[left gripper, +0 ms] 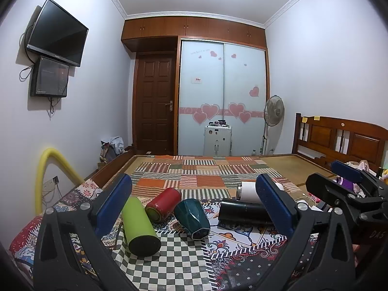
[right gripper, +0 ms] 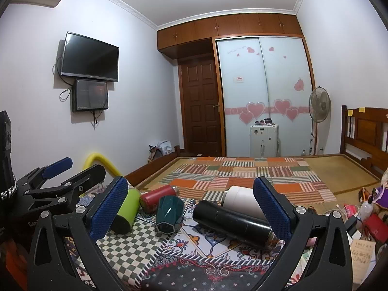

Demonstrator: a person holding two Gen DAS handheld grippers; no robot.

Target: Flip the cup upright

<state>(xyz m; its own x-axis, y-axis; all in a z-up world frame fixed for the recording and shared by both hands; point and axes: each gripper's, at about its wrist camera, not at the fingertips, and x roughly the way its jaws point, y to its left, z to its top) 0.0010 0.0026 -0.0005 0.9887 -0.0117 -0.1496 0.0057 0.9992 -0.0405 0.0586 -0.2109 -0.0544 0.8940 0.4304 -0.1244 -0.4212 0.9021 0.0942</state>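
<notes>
Several cups lie on their sides on the patterned bedspread. A teal faceted cup (left gripper: 192,218) (right gripper: 168,214) lies in the middle. Left of it lie a red cup (left gripper: 163,204) (right gripper: 155,197) and a lime green cup (left gripper: 139,223) (right gripper: 127,209). Right of it lie a black bottle (left gripper: 242,212) (right gripper: 230,220) and, behind that, a white cup (left gripper: 249,191) (right gripper: 240,197). My left gripper (left gripper: 194,208) is open and empty, hovering before the cups. My right gripper (right gripper: 191,208) is open and empty, also in front of them; it shows in the left wrist view (left gripper: 344,181).
The bed's wooden headboard (left gripper: 339,138) stands at the right, with clutter (right gripper: 363,218) on the bed's right side. A yellow foam tube (left gripper: 48,169) curves by the left wall. A fan (left gripper: 274,111) and a white case (left gripper: 217,140) stand by the wardrobe.
</notes>
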